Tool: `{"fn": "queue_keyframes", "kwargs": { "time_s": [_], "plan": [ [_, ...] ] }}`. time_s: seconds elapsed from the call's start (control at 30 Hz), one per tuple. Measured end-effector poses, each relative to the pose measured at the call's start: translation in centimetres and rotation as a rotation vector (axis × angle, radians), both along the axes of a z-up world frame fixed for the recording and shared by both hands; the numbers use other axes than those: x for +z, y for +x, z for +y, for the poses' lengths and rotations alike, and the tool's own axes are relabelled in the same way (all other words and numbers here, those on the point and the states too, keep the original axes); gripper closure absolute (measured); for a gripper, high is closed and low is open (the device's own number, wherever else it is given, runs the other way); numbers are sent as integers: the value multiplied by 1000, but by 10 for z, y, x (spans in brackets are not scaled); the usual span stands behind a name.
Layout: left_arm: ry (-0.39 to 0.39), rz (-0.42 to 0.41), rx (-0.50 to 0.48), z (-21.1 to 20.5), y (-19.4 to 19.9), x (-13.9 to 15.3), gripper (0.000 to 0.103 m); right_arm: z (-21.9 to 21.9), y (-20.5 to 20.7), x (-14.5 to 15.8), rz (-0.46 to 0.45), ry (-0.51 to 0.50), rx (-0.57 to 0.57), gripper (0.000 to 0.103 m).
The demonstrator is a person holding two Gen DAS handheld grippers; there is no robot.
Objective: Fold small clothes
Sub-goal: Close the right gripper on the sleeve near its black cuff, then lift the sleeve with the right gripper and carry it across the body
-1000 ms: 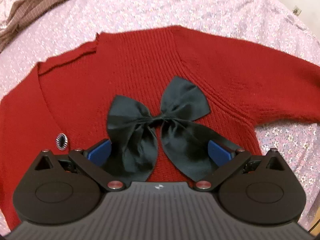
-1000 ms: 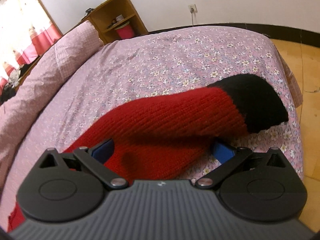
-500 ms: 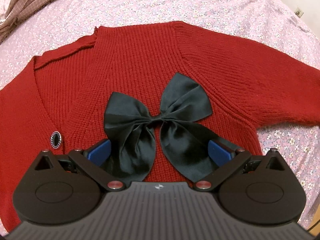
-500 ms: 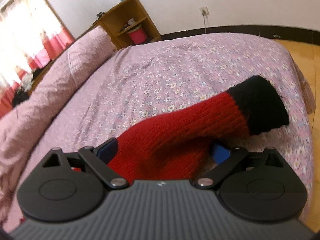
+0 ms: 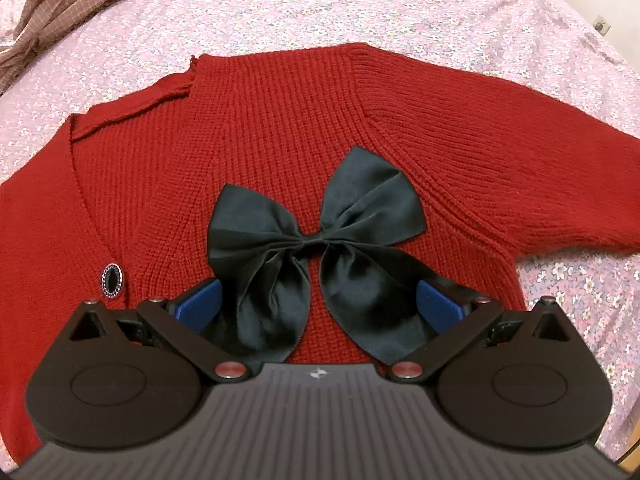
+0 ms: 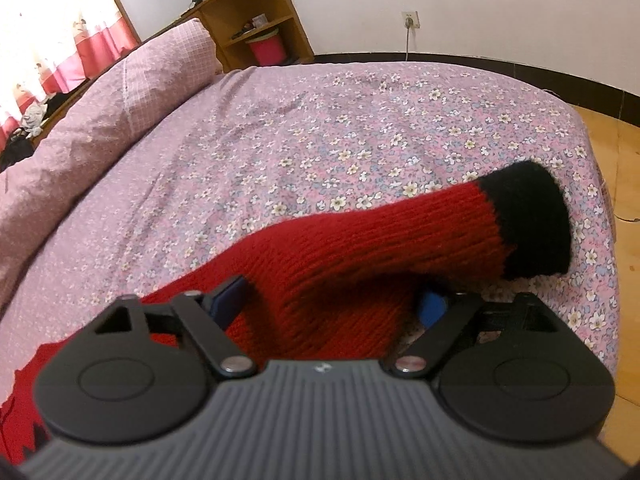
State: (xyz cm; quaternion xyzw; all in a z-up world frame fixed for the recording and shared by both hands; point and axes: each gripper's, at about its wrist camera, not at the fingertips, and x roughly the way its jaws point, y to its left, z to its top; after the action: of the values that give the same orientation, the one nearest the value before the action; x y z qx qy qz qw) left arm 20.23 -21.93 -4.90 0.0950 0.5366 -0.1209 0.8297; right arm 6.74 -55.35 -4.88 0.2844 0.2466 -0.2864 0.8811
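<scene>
A small red knit cardigan [image 5: 280, 128] lies flat on the flowered bedspread [image 5: 360, 4]. It has a black satin bow [image 5: 316, 248] on the chest and a dark oval button [image 5: 112, 275]. My left gripper [image 5: 318, 304] is open above the bow's tails, jaws wide apart. In the right wrist view the cardigan's red sleeve [image 6: 384, 248] with a black cuff [image 6: 528, 220] lies between the blue pads of my right gripper [image 6: 332, 304]. The sleeve looks raised off the bed. The pads stand apart at the sleeve's sides; a firm grip is not clear.
A brownish checked cloth [image 5: 48, 12] lies bunched at the far left. A long pink pillow [image 6: 100, 112] runs along the bed's left side. A wooden shelf unit [image 6: 256, 32] stands by the wall. The bed edge and wooden floor [image 6: 624, 184] are at right.
The left gripper has drawn back a little, so more of the cardigan shows. The right gripper has tilted and lifted with the sleeve, and its pads have come closer around it.
</scene>
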Motion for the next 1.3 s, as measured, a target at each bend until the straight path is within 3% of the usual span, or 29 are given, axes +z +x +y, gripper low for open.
{"fn": "queue_keyframes", "kwargs": {
  "time_s": [0.3, 0.47, 0.57, 0.77, 1.3],
  "plan": [
    [4, -1, 2, 1, 2, 1, 0, -2, -2, 4, 7, 12, -1, 34],
    [3, -1, 2, 0, 2, 1, 0, 0, -2, 6, -5, 21, 16, 62],
    [1, 0, 1, 1, 2, 2, 0, 2, 0, 8, -9, 23, 31, 69],
    [-1, 0, 2, 1, 2, 1, 0, 6, 3, 10, -4, 5, 52, 77],
    [14, -17, -2, 5, -2, 8, 0, 21, -4, 33, -80, -38, 113, 83]
  ]
}}
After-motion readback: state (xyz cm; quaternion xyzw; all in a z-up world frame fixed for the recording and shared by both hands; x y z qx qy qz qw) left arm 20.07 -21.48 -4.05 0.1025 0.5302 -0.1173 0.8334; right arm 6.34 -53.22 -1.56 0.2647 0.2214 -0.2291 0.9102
